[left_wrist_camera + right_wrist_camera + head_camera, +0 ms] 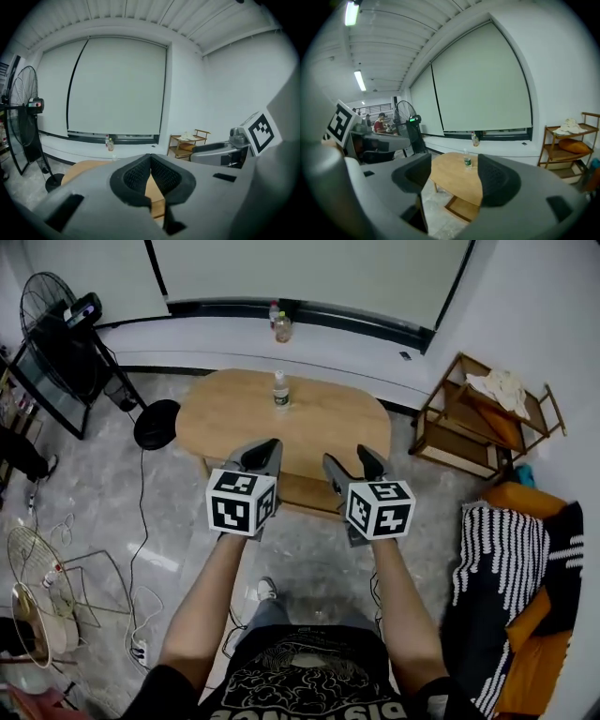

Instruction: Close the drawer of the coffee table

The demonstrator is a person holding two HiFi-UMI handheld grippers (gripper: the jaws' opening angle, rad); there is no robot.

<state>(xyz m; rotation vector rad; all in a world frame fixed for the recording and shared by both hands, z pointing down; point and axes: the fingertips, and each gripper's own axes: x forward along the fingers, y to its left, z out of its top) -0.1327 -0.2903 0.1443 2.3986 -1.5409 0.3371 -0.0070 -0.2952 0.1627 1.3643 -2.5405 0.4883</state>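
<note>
The oval wooden coffee table (319, 418) stands ahead of me, with its drawer (305, 493) pulled out under the near edge. A small bottle (279, 388) stands on the tabletop. Both grippers hover side by side in the air, short of the drawer and touching nothing. My left gripper (266, 452) has its pads closed together at the tips and holds nothing; in its own view the left gripper (150, 161) frames a sliver of the drawer (157, 206). My right gripper (351, 461) is open; between the jaws of the right gripper (454, 176) I see the table (452, 176), bottle (467, 161) and drawer (461, 206).
A standing fan (56, 324) and its black round base (157, 423) are at the left. A wooden shelf rack (483, 418) and a sofa with a striped cushion (511, 568) are at the right. Cables and a fan grille (37, 577) lie on the floor. A second bottle (281, 326) stands on the windowsill.
</note>
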